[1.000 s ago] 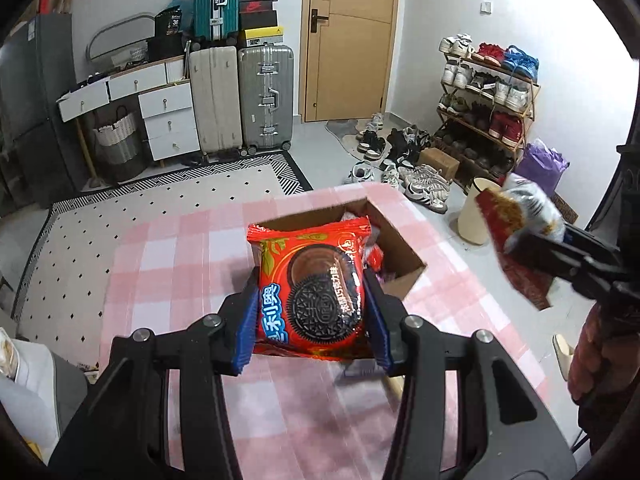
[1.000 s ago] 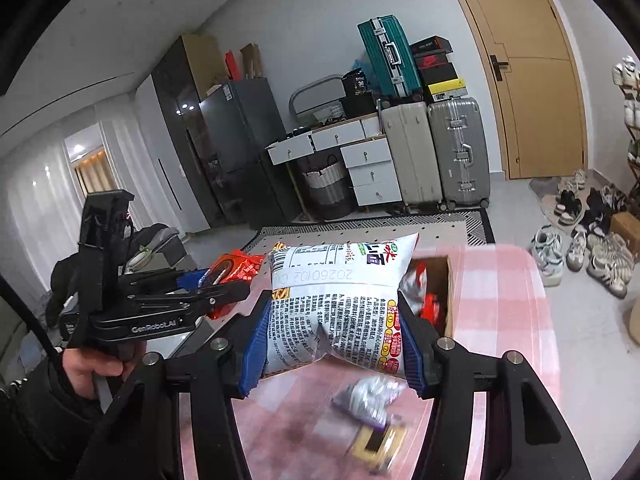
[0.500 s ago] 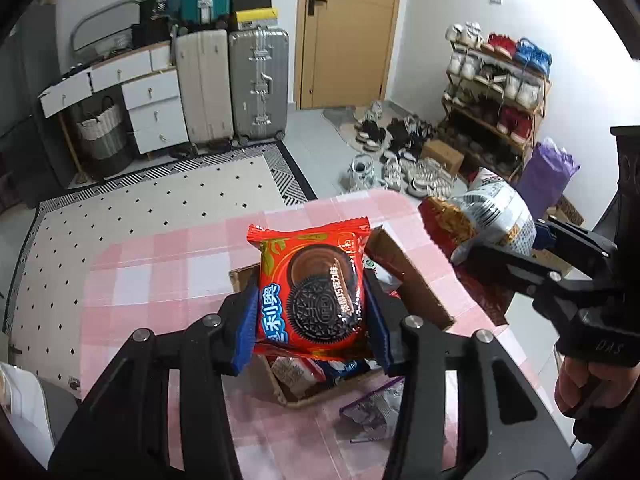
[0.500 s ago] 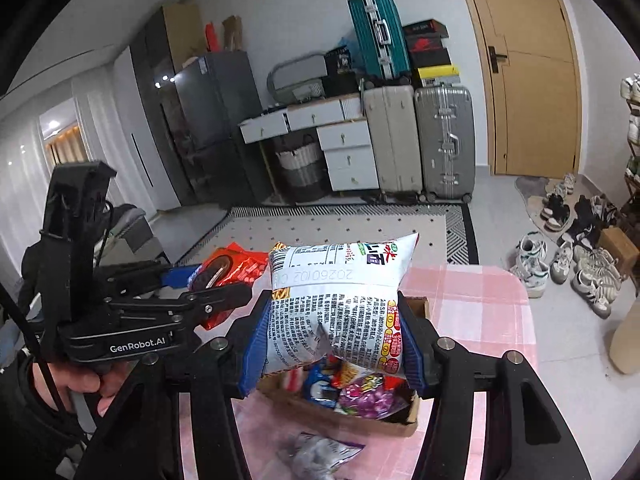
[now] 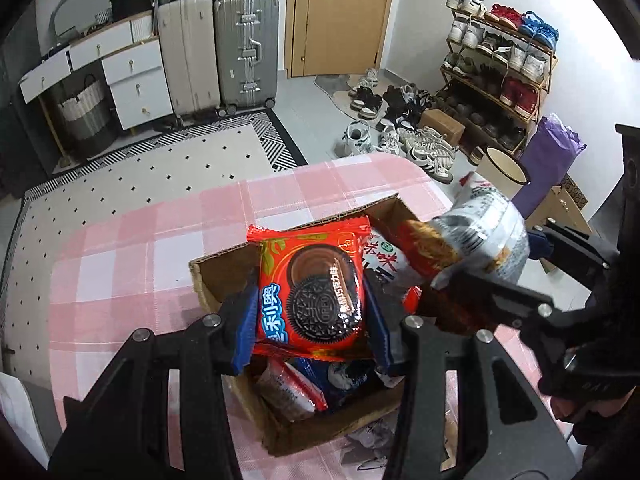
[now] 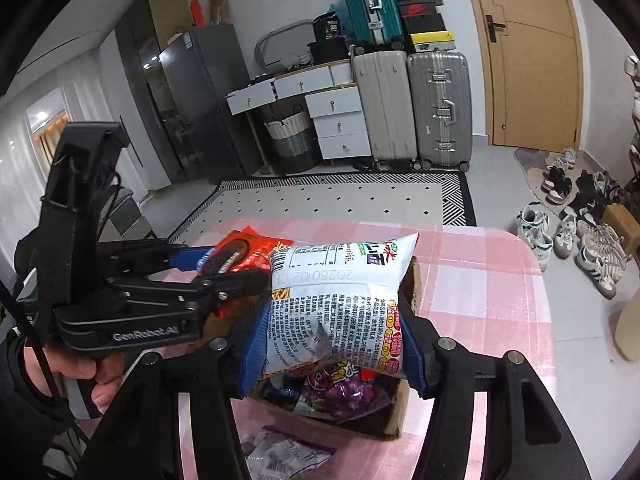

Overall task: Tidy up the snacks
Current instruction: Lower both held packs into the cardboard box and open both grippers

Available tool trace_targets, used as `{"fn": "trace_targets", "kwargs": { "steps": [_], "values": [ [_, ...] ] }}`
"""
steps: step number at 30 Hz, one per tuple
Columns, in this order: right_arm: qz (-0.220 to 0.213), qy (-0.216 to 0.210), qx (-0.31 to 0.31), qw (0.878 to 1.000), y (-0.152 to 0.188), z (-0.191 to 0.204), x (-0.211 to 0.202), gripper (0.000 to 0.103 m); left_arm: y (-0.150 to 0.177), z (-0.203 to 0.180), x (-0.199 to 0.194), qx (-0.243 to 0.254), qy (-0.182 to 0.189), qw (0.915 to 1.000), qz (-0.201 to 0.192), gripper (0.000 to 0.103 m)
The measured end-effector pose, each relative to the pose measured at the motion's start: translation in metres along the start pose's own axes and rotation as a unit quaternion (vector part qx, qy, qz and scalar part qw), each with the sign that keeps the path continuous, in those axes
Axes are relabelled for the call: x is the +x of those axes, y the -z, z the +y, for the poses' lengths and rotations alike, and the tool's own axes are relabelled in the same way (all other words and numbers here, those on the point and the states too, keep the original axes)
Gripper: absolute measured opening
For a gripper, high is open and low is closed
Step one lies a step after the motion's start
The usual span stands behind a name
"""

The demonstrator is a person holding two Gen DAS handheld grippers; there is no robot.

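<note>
In the left wrist view, the left gripper (image 5: 312, 312) is clamped narrowly on one red cookie packet (image 5: 312, 292), its blue pads pressing the packet's two side edges so the printed face stands flat toward the camera. It hangs right over the open cardboard box (image 5: 216, 280) on the pink checked tablecloth (image 5: 132, 248), which reads as a hold meant for dropping the packet in. To the right, the right gripper (image 5: 484, 280) holds a puffed white snack bag (image 5: 480, 232) over the box's far corner. Inside the box a few packets show under the cookie one, too overlapped to count; one crumpled clear wrapper (image 5: 372, 436) lies on the cloth just outside the box's near wall. In the right wrist view, the right gripper (image 6: 332, 340) grips the one white bag (image 6: 340, 304) by its sides, back label facing up, jaws moderately apart and squeezing it in; a purple packet (image 6: 340, 392) lies in the box (image 6: 384, 428) directly beneath. The left gripper (image 6: 224, 264) comes in from the left with the red packet (image 6: 240, 256), just beside the bag. So: two grippers, one packet each, one box, and one loose wrapper (image 6: 288, 452) on the cloth in front of it.
</note>
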State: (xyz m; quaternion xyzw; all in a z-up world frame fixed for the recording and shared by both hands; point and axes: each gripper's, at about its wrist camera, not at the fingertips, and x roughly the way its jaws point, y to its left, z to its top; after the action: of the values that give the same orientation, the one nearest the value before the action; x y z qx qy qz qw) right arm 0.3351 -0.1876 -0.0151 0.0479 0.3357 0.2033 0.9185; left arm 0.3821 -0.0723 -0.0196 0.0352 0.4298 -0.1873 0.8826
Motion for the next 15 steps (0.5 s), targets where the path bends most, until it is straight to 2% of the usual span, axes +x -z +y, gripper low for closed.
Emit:
{"fn": "trace_targets", "kwargs": {
  "steps": [8,10,12,15],
  "values": [
    [0.006,0.022,-0.012,1.000,0.001,-0.002,0.021,0.061,0.001,0.000,0.021,0.009,-0.012,0.9998,0.013,0.044],
    [0.004,0.019,-0.009,1.000,0.002,-0.004,0.021,0.062,0.003,-0.001,0.020,0.008,-0.018,0.9997,0.014,0.051],
    [0.002,0.021,-0.014,1.000,0.002,-0.003,0.018,0.072,0.005,0.001,0.015,0.008,-0.019,0.9997,0.009,0.057],
    [-0.015,0.025,-0.025,0.999,0.001,0.000,0.005,0.077,0.008,0.000,0.001,0.006,-0.024,0.9997,-0.006,0.064]
  ]
}}
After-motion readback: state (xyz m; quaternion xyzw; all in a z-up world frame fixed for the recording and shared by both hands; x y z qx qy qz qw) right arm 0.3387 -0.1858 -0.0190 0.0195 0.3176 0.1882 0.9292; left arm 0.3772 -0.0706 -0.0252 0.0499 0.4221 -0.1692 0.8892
